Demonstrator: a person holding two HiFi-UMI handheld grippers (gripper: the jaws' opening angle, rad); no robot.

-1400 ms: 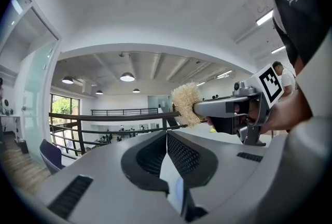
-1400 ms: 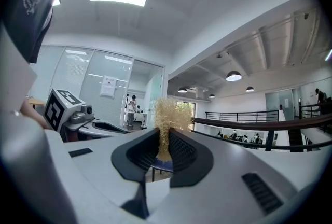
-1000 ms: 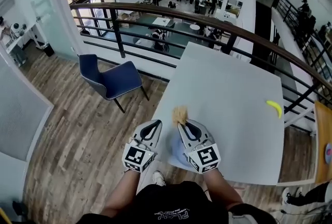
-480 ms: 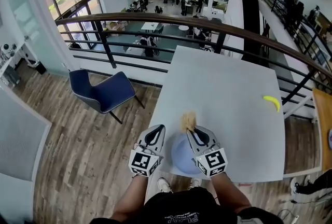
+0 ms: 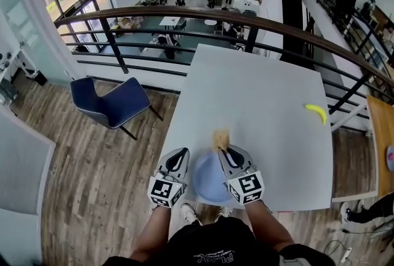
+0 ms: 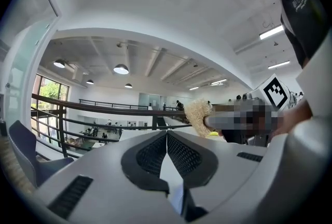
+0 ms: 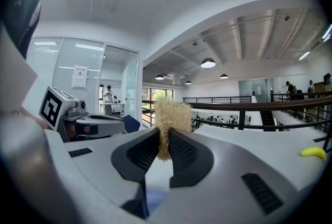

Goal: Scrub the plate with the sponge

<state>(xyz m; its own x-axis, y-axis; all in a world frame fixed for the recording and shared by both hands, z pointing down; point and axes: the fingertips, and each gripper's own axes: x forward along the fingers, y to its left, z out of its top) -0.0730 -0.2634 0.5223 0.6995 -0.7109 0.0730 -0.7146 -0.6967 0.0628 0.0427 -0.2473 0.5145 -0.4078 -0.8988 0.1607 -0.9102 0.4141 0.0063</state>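
Note:
A round blue plate (image 5: 208, 178) lies at the near edge of the white table (image 5: 258, 92), between my two grippers. My right gripper (image 5: 223, 151) is shut on a tan fibrous sponge (image 5: 220, 138), which sticks out past its fingertips, above the table just beyond the plate's far rim. In the right gripper view the sponge (image 7: 171, 114) stands upright between the black pads. My left gripper (image 5: 180, 154) is at the plate's left side, by the table's left edge. Its jaws are shut (image 6: 166, 133) and I see nothing between them. The sponge (image 6: 199, 116) shows to its right.
A yellow banana (image 5: 317, 112) lies near the table's right edge. A blue chair (image 5: 111, 103) stands on the wooden floor to the left. A dark railing (image 5: 184, 12) runs behind the table's far end, above a lower hall with people.
More of the blue plate now shows between the grippers. The right gripper keeps the sponge, which has dropped closer to the plate's far rim. The head view has shifted slightly.

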